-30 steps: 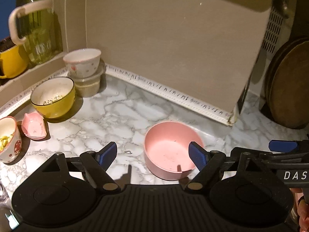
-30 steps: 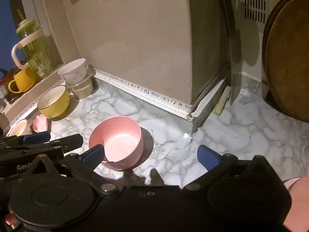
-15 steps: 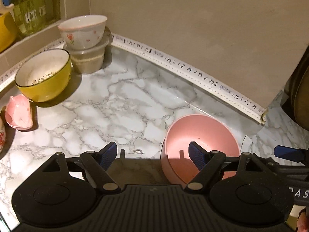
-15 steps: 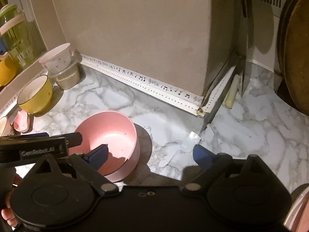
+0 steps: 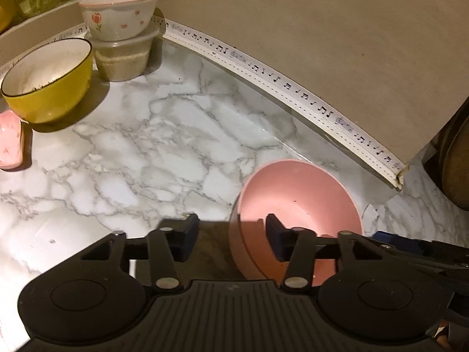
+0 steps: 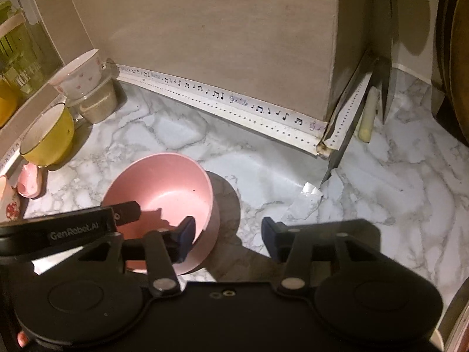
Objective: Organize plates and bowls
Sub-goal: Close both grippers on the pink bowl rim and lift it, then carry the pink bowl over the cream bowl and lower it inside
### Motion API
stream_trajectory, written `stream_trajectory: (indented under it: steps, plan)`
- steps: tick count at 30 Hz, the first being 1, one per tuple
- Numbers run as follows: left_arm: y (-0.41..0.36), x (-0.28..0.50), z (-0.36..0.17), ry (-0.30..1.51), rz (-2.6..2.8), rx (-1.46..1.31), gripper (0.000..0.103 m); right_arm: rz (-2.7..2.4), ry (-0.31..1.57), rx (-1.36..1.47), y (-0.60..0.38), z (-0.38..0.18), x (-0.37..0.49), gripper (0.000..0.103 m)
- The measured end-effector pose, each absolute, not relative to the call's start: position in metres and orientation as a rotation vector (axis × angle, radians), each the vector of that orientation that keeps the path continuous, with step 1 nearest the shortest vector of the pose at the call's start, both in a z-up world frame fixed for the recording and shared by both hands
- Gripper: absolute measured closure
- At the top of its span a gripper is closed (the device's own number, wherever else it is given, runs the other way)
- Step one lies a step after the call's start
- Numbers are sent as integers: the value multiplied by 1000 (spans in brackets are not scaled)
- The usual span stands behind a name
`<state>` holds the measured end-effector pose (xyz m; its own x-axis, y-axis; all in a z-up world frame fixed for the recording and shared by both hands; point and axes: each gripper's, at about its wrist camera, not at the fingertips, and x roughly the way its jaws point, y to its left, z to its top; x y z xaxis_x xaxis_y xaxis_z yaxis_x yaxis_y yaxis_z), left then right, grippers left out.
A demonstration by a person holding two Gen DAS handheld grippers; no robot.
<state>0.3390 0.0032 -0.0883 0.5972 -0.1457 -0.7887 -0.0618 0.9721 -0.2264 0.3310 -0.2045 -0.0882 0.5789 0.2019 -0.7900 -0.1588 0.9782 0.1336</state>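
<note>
The pink bowl [image 5: 296,202] stands on the marble tabletop [image 5: 146,152], lower right of the left view. Both claws straddle its rim, jaws just closing: left claw [image 5: 231,240], right claw [image 6: 227,240], neither visibly pressing. Only the right view shows the foil scrap [image 6: 304,199].

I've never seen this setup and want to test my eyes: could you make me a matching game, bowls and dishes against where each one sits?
Things:
1. pink bowl
2. flowered white bowl
3. yellow bowl
4. small pink dish

Places:
A. stacked on a lidded plastic tub
B. far left edge, beside the yellow bowl
C. straddled at its rim by both grippers
D. left, in front of the ledge

Pairs: 1-C, 2-A, 3-D, 4-B
</note>
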Motion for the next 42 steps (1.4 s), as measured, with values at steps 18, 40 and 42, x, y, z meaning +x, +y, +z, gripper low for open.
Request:
stream_trajectory:
  steps: [18, 40, 42]
  plan:
    - [-8, 321, -77, 916, -54, -237, 92, 245, 930, 38, -200, -81, 322, 93]
    - [-73, 256, -1, 854, -186, -137, 92, 216, 861, 64, -262, -10, 247, 93]
    - [-82, 251, 5, 845, -204, -130, 92, 204, 848, 61, -270, -4, 239, 93]
